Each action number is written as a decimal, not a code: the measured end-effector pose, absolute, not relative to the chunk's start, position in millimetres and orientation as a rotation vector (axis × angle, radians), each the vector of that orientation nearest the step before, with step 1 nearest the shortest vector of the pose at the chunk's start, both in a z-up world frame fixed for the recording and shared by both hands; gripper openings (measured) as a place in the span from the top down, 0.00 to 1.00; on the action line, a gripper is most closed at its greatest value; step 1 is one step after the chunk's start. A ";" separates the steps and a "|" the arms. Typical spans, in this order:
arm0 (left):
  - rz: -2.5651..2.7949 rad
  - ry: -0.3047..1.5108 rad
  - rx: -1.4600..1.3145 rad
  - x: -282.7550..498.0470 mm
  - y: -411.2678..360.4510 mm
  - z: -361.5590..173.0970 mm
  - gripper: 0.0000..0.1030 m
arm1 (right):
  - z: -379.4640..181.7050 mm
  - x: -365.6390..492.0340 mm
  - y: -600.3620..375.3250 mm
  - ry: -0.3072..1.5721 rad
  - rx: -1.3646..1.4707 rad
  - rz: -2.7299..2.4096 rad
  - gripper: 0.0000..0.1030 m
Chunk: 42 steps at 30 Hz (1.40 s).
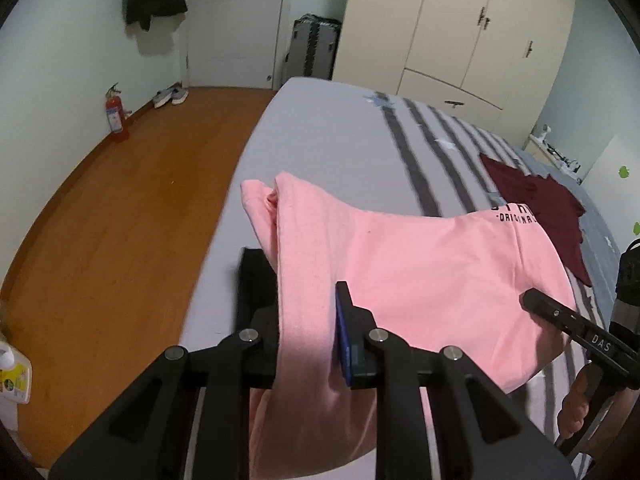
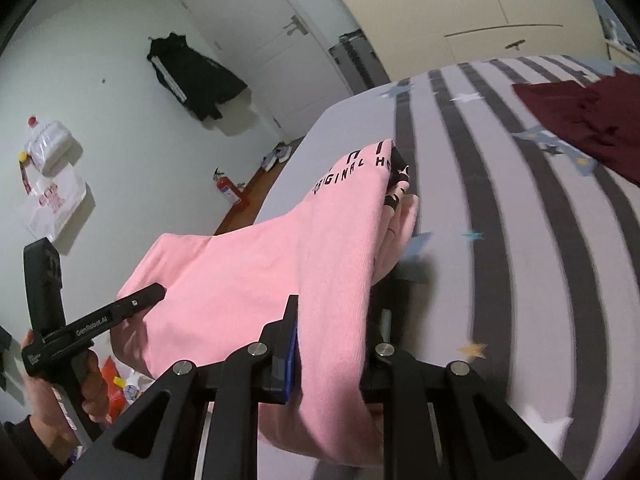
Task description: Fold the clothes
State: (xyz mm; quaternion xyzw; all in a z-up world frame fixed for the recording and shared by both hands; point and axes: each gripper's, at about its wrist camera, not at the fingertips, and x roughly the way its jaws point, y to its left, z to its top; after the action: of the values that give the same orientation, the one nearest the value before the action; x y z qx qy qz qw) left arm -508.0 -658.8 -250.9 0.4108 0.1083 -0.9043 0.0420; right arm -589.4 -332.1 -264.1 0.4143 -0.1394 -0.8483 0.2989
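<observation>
Pink sweatshirt (image 1: 400, 280) is folded up into a thick bundle and held up over the near part of the bed (image 1: 320, 140), stretched between both claws. Going left to right in the left wrist view: wooden floor (image 1: 120, 220) on the left with a red fire extinguisher (image 1: 116, 116) against the wall and a pair of sneakers (image 1: 170, 97) further back by the door. Then the left claw (image 1: 304, 312), clamped on the left edge of the sweatshirt, fabric bunched between its fingers and hanging down below. Further right, the right claw (image 1: 536, 304) pokes in from the near right, pinching the other end. Beyond that, a dark red garment (image 1: 536, 208) lies flat on the striped bedsheet, well apart from the pink one.

From the right wrist view, the right claw (image 2: 332, 328) is shut tight on the sweatshirt (image 2: 280, 272) too, black lettering showing on the far end. A black jacket (image 2: 192, 76) hangs on the far wall.
</observation>
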 end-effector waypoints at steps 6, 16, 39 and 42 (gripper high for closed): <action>-2.717 0.385 1.314 -507.7 -681.7 -287.5 0.83 | -302.6 -593.0 -359.1 -0.339 1.212 -2.237 0.83; -2.689 0.478 1.230 -489.6 -699.3 -290.5 0.72 | -310.5 -602.5 -324.2 -0.331 1.266 -2.186 0.66; -2.695 0.268 1.248 -570.5 -687.5 -326.8 0.73 | -309.6 -658.2 -421.2 -0.046 1.115 -2.286 0.60; -2.712 0.344 1.237 -571.0 -699.1 -330.2 0.73 | -320.0 -664.8 -409.7 -0.114 1.140 -2.252 0.63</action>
State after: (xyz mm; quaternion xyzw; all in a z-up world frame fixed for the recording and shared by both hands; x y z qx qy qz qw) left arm -571.0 -699.1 -330.2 0.4111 0.1145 -0.9016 0.0704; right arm -664.8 -409.7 -320.0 0.4300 -0.0431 -0.8495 0.3027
